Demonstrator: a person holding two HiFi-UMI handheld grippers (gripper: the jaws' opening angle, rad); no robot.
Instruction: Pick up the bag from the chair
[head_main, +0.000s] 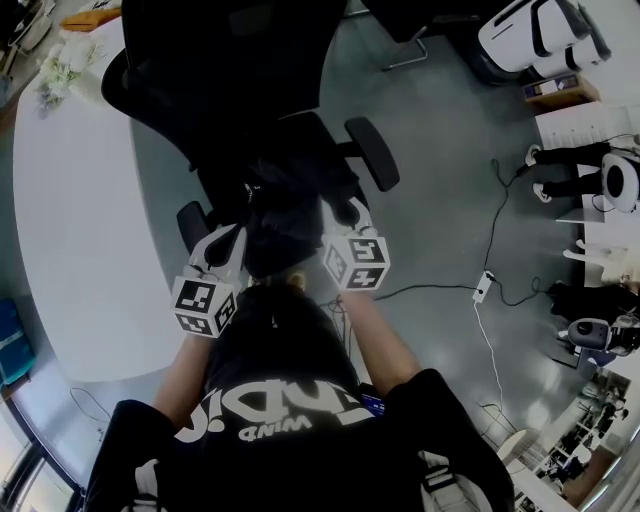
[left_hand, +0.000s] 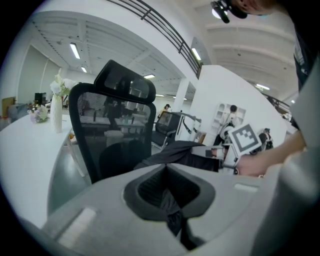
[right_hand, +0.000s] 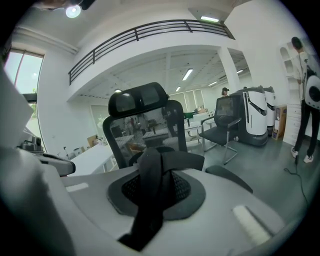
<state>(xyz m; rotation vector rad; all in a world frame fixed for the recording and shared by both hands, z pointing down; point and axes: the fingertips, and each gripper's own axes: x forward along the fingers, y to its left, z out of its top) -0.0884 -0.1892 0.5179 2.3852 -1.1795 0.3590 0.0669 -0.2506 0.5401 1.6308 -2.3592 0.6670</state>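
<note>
Nearest the person, the left gripper (head_main: 228, 245) has its jaws pinching a fold of the black bag (head_main: 285, 215). The right gripper (head_main: 347, 218) has its jaws clamped on the bag's strap (right_hand: 150, 192). The bag spans between them over the front of the seat of the black chair (head_main: 250, 70). Beyond and to the left curves a white bench (head_main: 70, 200).

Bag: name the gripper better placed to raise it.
Right, probably: the right gripper clamps a broad strap of the bag; the left gripper pinches only thin fabric.
</note>
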